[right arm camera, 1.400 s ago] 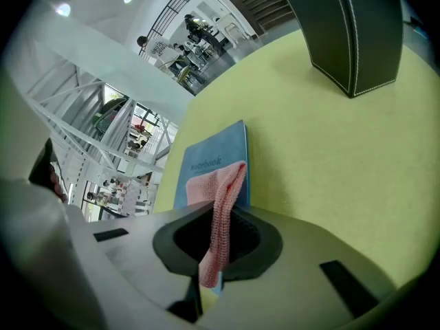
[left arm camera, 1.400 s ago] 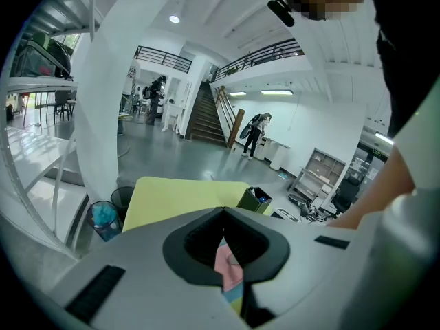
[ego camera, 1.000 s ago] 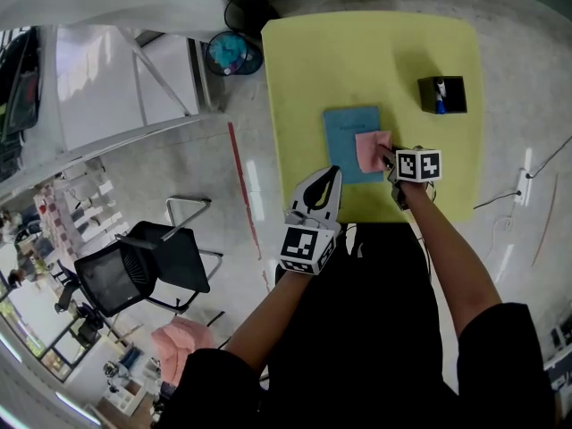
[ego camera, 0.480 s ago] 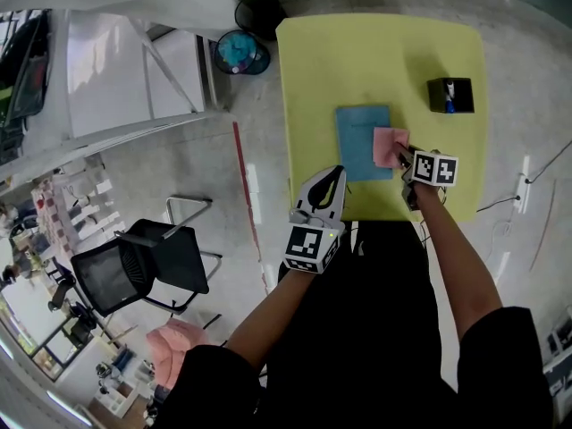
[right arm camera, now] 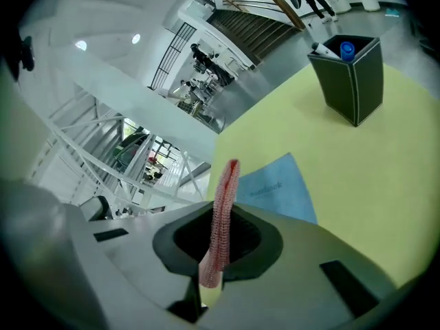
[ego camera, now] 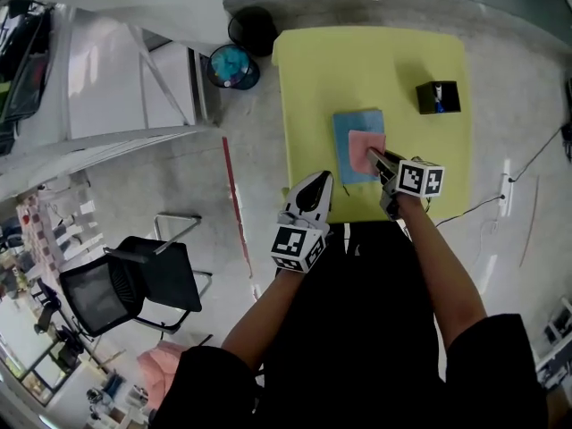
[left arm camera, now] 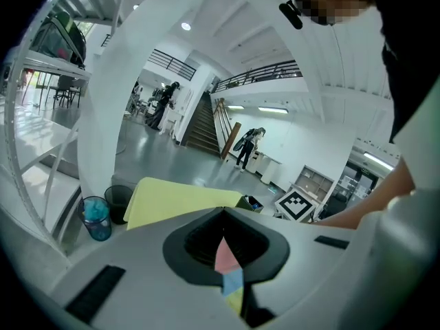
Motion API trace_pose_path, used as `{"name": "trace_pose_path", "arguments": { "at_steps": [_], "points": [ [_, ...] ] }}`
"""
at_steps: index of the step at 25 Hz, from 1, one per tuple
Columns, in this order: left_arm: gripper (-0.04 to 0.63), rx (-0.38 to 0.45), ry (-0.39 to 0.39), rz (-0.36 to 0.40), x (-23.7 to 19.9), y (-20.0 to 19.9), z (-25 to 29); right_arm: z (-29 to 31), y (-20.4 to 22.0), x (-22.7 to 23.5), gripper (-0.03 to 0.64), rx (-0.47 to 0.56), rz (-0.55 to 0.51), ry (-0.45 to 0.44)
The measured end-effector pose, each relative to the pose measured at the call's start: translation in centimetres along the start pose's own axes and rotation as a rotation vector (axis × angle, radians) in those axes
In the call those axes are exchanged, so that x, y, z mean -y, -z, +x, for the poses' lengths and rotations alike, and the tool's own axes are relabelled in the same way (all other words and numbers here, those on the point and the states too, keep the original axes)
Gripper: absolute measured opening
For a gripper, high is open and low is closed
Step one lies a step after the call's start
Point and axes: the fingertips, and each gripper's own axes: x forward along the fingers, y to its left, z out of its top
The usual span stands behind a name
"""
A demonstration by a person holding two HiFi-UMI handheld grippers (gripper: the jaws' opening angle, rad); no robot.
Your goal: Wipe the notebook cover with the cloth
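Observation:
A blue notebook (ego camera: 347, 132) lies flat on the yellow table (ego camera: 375, 61), and it shows again in the right gripper view (right arm camera: 278, 188). A pink cloth (ego camera: 365, 149) rests on the right part of its cover. My right gripper (ego camera: 374, 157) is shut on the cloth's near edge, and the cloth (right arm camera: 221, 215) stands edge-on between the jaws of the right gripper (right arm camera: 218, 243). My left gripper (ego camera: 323, 180) hovers at the table's near left edge, shut and holding nothing. Through the thin slit of the left gripper (left arm camera: 224, 218) I see slivers of cloth, notebook and table.
A black pen holder (ego camera: 439, 96) with pens stands at the table's far right, also in the right gripper view (right arm camera: 350, 78). On the floor left of the table are a blue bin (ego camera: 232, 65) and a black bin (ego camera: 251, 27). A black chair (ego camera: 125, 284) stands further left.
My right gripper slid the cloth out to the notebook's right edge, then back left onto the cover. The left gripper has held its place at the table's near edge.

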Motion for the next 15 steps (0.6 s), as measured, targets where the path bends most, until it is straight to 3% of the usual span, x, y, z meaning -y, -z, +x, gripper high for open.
{"name": "trace_pose_path", "arguments": {
  "at_steps": [6, 15],
  "points": [
    [0.011, 0.048, -0.057, 0.013, -2.0, -0.2, -2.5, 3.9, 3.8, -2.0, 0.037, -0.069, 0.009, 0.007],
    [0.011, 0.05, -0.055, -0.002, -3.5, 1.0, -4.6, 7.3, 8.8, 0.7, 0.037, -0.153, 0.034, 0.125]
  ]
}}
